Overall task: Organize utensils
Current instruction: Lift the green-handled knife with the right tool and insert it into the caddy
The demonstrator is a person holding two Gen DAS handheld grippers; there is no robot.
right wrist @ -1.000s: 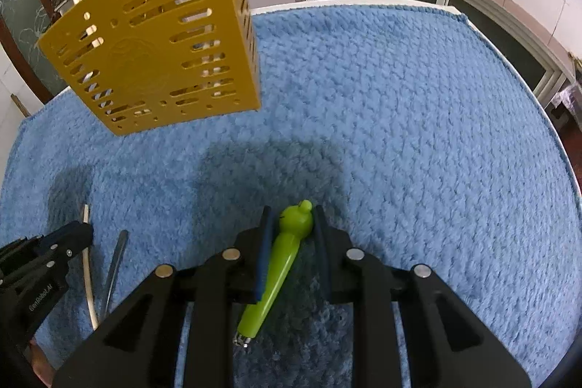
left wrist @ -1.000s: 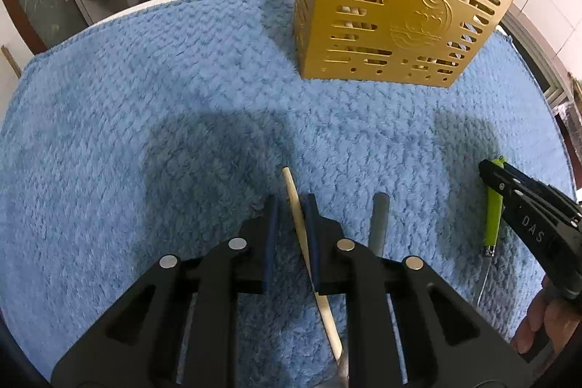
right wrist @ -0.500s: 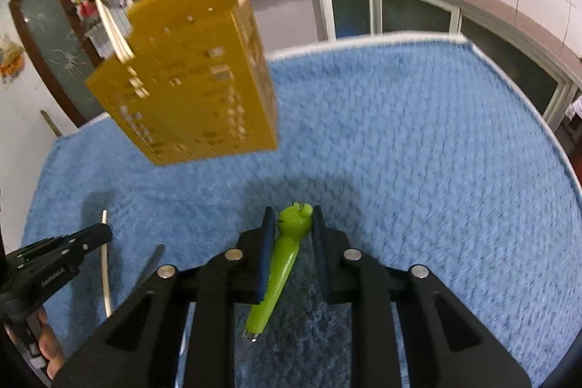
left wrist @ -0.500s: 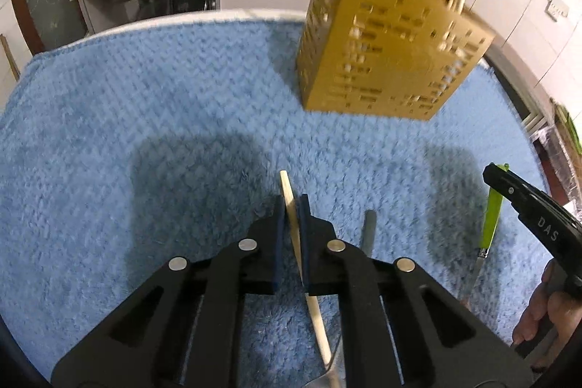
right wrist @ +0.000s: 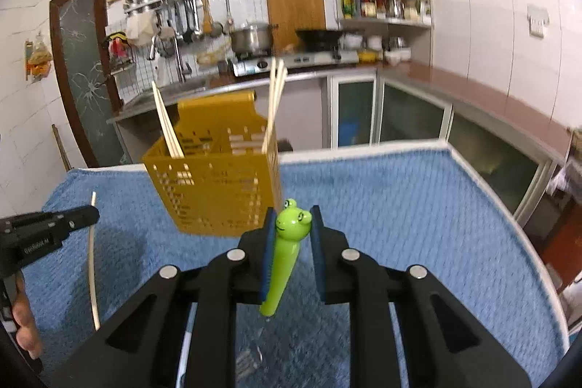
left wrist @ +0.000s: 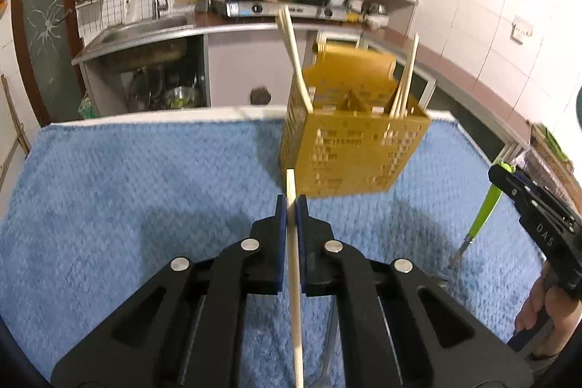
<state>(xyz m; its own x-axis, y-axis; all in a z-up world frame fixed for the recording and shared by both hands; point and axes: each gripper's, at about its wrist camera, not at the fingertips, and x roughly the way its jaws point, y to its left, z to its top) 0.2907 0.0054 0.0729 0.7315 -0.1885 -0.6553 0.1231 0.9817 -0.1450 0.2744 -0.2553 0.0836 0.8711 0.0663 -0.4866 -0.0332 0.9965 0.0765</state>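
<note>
Both utensils held, holder ahead

The left hand-held gripper (left wrist: 291,206) clamps a chopstick (left wrist: 295,279) lengthwise; the right hand-held gripper (right wrist: 290,224) grasps a fork (right wrist: 285,253); the holder (left wrist: 349,148) stands ahead, right of the left one.

Ahead of my left gripper (left wrist: 290,206): the yellow utensil holder (left wrist: 349,155) blocks the way just beyond the fingertips.
Above the holder: chopsticks (left wrist: 294,60) stick up at two corners; I see open compartments between them.
Left of my left tool: bare blue towel (left wrist: 127,206), free room.
Ahead-left of my right gripper (right wrist: 291,224): the same holder, near.
Right of my right tool: open towel up to the edge.
</note>
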